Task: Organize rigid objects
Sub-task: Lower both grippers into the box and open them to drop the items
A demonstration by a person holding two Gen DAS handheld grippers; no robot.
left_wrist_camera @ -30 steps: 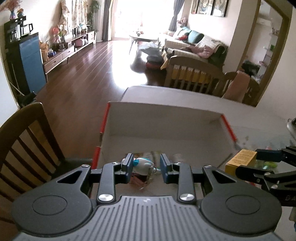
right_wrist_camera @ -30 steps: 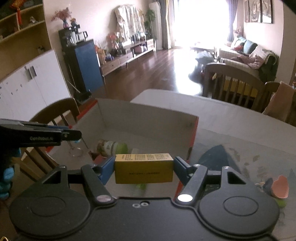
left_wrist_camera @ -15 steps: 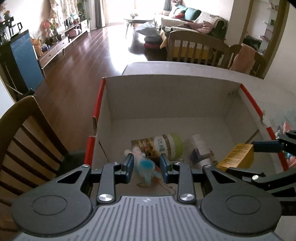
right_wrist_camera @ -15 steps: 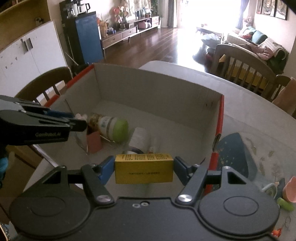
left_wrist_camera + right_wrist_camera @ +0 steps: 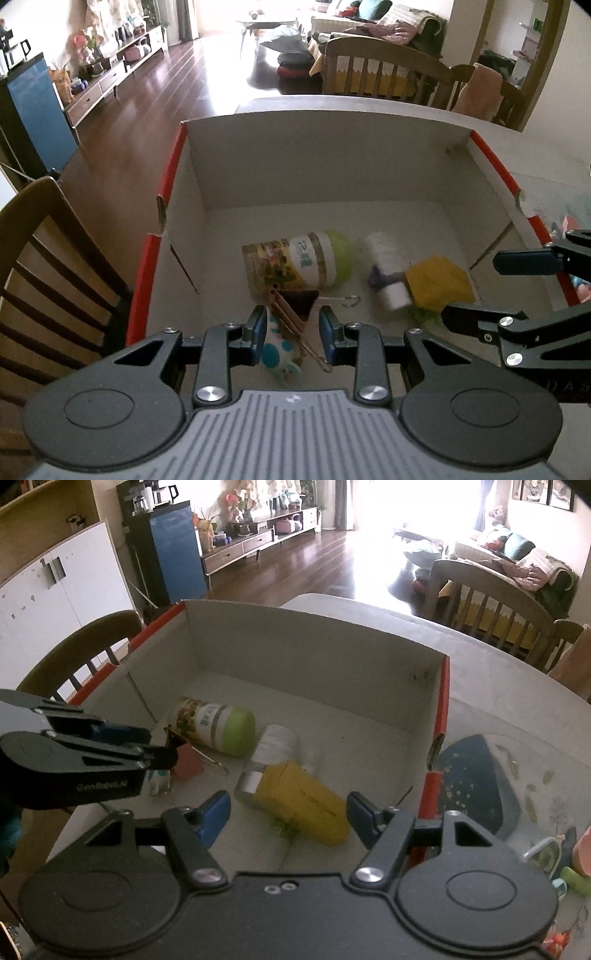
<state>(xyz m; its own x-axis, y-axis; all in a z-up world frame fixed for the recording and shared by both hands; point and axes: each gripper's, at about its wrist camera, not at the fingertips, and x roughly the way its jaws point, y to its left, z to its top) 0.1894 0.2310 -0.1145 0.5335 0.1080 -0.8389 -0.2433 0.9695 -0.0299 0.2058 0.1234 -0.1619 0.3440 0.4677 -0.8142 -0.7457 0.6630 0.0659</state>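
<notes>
A red-edged cardboard box (image 5: 168, 184) (image 5: 441, 701) stands on the table. Inside lie a green-capped jar (image 5: 303, 262) (image 5: 218, 725), a white bottle (image 5: 386, 273) (image 5: 273, 744) and a yellow box (image 5: 437, 282) (image 5: 303, 801), blurred and leaning on the bottle. My left gripper (image 5: 291, 328) is open over the box's near side, with a white toy with blue dots (image 5: 277, 350) loose between its fingers, beside a pink clip (image 5: 295, 306) (image 5: 186, 764). My right gripper (image 5: 288, 812) is open and empty just above the yellow box.
Wooden chairs (image 5: 44, 266) (image 5: 491, 602) stand at the left and far side of the table. A dark blue mat (image 5: 476, 779) lies right of the box, with small toys (image 5: 565, 860) at the table's right edge.
Both grippers moved down over the box and opened. The right one let go of the yellow box, which dropped beside the white bottle. The left one released the dotted toy.
</notes>
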